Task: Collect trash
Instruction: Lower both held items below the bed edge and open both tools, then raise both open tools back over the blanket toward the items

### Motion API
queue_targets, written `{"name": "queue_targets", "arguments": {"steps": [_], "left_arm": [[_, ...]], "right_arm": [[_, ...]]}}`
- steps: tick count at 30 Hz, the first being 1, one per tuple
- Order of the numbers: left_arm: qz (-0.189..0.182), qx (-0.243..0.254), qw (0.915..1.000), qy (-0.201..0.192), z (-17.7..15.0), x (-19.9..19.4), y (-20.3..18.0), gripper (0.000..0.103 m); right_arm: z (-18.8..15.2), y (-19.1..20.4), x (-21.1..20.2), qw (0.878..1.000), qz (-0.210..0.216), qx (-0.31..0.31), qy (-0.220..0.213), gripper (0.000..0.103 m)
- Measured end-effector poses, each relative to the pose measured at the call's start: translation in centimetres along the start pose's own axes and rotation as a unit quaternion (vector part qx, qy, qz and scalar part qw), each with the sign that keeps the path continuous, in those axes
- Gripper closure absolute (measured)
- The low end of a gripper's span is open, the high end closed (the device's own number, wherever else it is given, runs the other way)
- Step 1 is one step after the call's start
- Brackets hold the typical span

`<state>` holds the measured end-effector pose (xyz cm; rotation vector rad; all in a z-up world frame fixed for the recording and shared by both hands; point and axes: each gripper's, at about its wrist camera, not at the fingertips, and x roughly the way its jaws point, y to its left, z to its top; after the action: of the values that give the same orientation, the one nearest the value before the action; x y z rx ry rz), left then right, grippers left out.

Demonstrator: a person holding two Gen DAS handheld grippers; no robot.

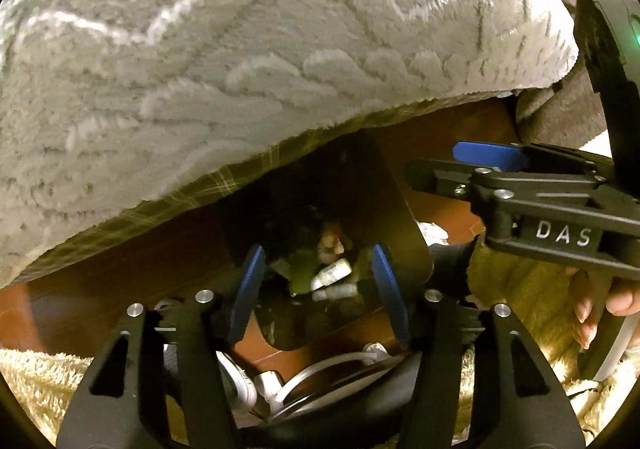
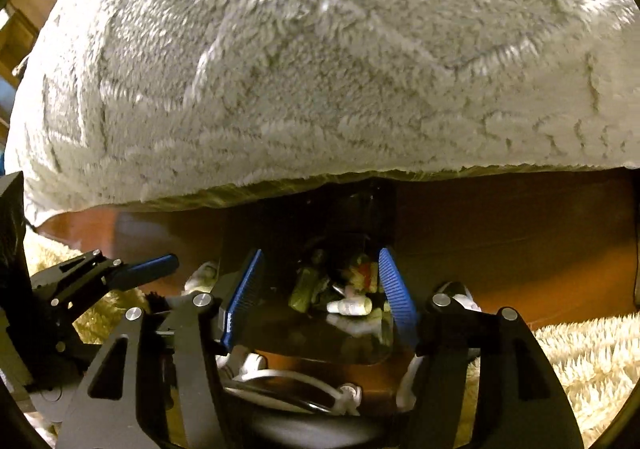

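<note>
A shaggy grey blanket point(image 1: 248, 61) hangs over the brown wooden frame point(image 2: 500, 233), with cream rug point(image 2: 580, 365) below. In the dark bin point(image 1: 320, 205) between my spread left gripper point(image 1: 318, 289) fingers, small white bottles point(image 1: 332, 273) lie roughly sideways. My right gripper point(image 2: 320, 293) is also spread, holding nothing; white cables point(image 2: 304, 381) lie under it.

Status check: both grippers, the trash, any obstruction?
Left gripper open, empty. Right gripper open, empty. Small white bottle among litter in the dark recess, ungrasped. Fluffy blanket overhangs the recess.
</note>
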<state>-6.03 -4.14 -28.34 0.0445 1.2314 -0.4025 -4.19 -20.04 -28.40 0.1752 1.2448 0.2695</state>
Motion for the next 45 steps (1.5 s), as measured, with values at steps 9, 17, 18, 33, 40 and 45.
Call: {"name": "queue_targets", "arguments": {"steps": [9, 17, 18, 33, 40, 45], "left_arm": [[0.039, -0.011, 0.9967, -0.070, 0.8, -4.5, 0.4, 0.029], [0.052, -0.008, 0.9880, -0.145, 2.7, -11.0, 0.6, 0.024], [0.053, -0.006, 0.9867, -0.153, 3.1, -11.7, 0.5, 0.022], [0.125, 0.033, 0.9604, -0.247, 15.1, -19.0, 0.8, 0.015], [0.140, 0.020, 0.9615, -0.236, 22.2, -17.4, 3.2, 0.015], [0.119, -0.005, 0.9698, -0.213, 25.4, -14.9, 5.0, 0.015]], "right_arm": [[1.4, -0.3, -3.7, 0.999, -0.006, 0.018, -0.047, 0.014], [2.8, 0.7, -9.7, 0.993, -0.019, -0.005, -0.114, 0.014], [3.3, 0.8, -10.9, 0.991, -0.021, -0.011, -0.129, 0.014], [14.8, 0.6, -20.3, 0.968, -0.039, -0.020, -0.245, 0.012], [20.6, 1.5, -17.6, 0.968, -0.077, -0.026, -0.238, 0.012], [24.9, 0.9, -14.3, 0.973, -0.078, -0.013, -0.215, 0.012]]}}
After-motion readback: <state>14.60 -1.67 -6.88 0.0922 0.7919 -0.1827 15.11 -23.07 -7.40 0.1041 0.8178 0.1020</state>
